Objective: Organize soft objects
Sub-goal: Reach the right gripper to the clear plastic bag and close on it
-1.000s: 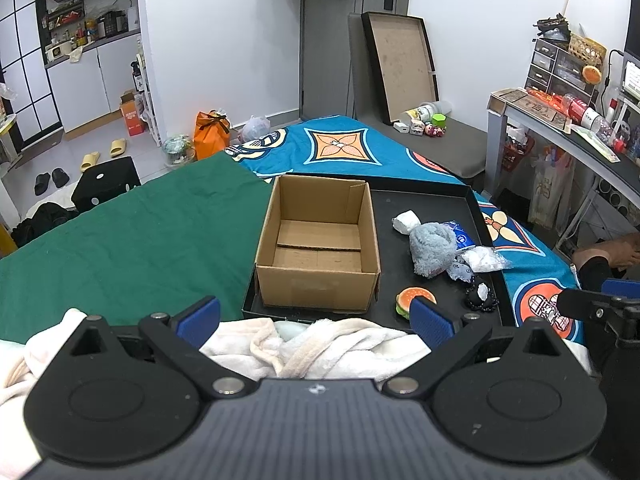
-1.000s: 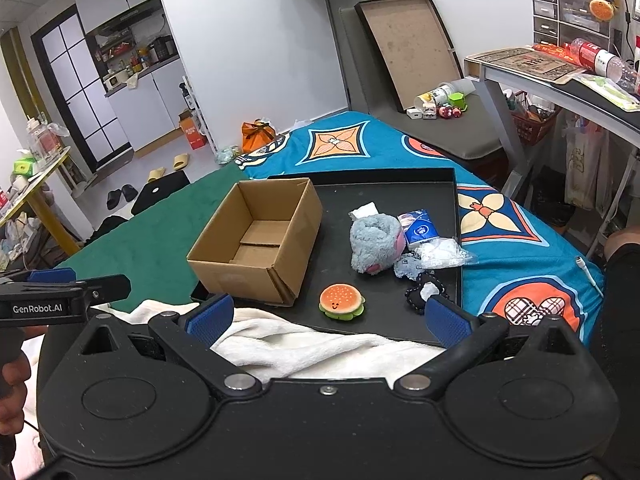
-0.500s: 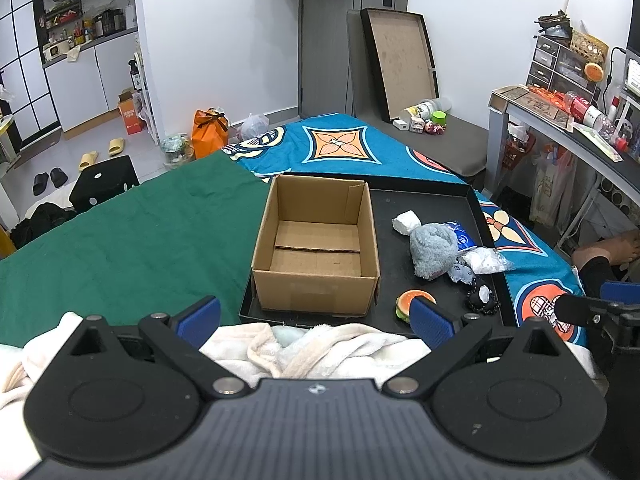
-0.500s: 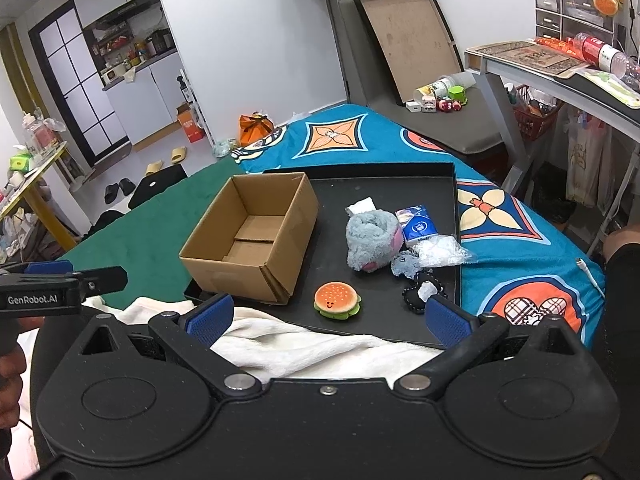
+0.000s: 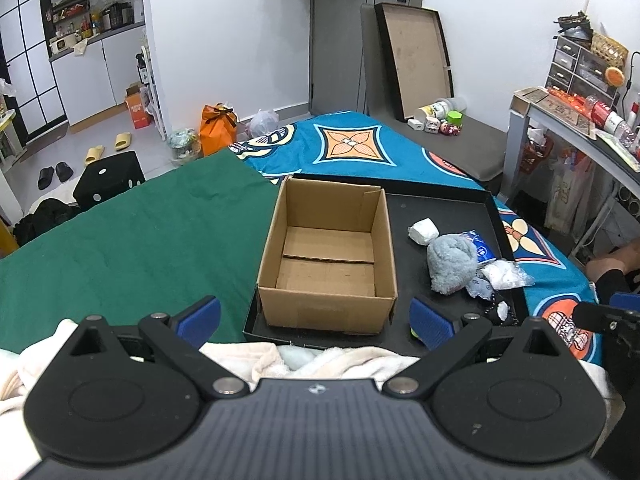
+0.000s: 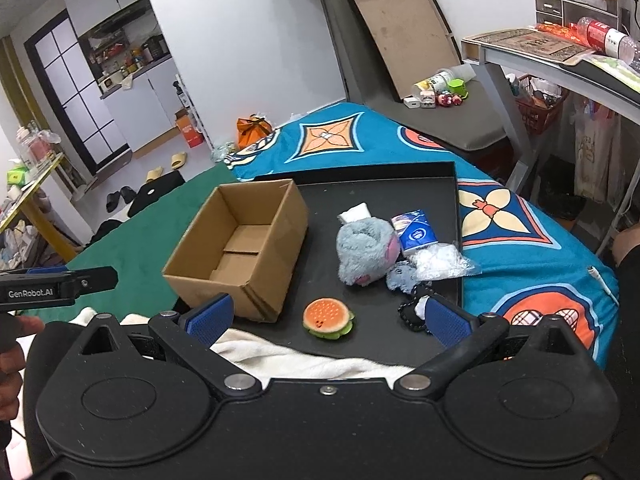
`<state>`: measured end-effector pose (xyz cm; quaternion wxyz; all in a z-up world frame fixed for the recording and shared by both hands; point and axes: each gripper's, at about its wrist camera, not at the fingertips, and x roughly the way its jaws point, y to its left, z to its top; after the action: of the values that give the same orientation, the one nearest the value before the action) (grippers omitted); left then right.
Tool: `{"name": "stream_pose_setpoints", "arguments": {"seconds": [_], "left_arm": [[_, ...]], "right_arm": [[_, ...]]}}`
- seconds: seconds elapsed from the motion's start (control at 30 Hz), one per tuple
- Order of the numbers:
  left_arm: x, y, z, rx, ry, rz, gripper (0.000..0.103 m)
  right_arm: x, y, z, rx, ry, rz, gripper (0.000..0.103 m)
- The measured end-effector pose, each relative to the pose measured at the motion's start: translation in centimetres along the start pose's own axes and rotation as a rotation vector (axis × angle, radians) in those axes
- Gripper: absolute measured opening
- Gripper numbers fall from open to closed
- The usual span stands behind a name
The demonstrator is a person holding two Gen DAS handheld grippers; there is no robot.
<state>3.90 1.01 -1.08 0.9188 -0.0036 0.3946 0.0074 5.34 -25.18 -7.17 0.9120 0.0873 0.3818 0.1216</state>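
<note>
Both hand-held grippers, the left [image 5: 314, 318] and the right [image 6: 326, 316], stand wide open, holding nothing, above a white towel [image 6: 280, 354]. Just ahead: one burger toy [image 6: 328, 318], then one empty cardboard box [image 5: 330, 258] and one grey plush [image 6: 366, 250] on one black tray [image 6: 400, 196].

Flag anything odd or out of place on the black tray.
The cardboard box sits askew on the black tray, its near-left corner overhanging the edge. The clear plastic bag spills over the tray's right rim. Otherwise nothing looks damaged.
</note>
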Motion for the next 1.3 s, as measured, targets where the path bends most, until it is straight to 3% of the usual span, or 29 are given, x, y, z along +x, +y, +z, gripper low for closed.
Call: {"name": "stream_pose_setpoints", "arguments": {"seconds": [0.27, 0.47, 0.6, 0.83, 1.1, 1.3], "left_arm": [[3.0, 0.0, 0.7, 0.005, 0.022, 0.004, 0.100], [5.5, 0.2, 1.1, 0.002, 0.063, 0.008, 0.099], [7.0, 0.4, 1.5, 0.003, 0.078, 0.017, 0.098], [9.4, 0.6, 2.1, 0.013, 0.097, 0.042, 0.098], [12.1, 0.7, 2.4, 0.018, 0.119, 0.068, 0.089], [14.2, 0.7, 2.3, 0.017, 0.145, 0.087, 0.079]], "right_arm": [[2.1, -2.1, 0.9, 0.028, -0.022, -0.011, 0.101], [4.2, -4.0, 1.5, 0.082, -0.019, -0.016, 0.093], [5.9, -5.5, 1.6, 0.148, -0.006, -0.005, 0.082], [8.5, -8.2, 0.9, 0.308, 0.017, 0.005, 0.078], [11.2, -9.9, 0.5, 0.439, 0.020, -0.006, 0.076], [13.4, -11.2, 0.4, 0.530, 0.014, -0.015, 0.064]]}}
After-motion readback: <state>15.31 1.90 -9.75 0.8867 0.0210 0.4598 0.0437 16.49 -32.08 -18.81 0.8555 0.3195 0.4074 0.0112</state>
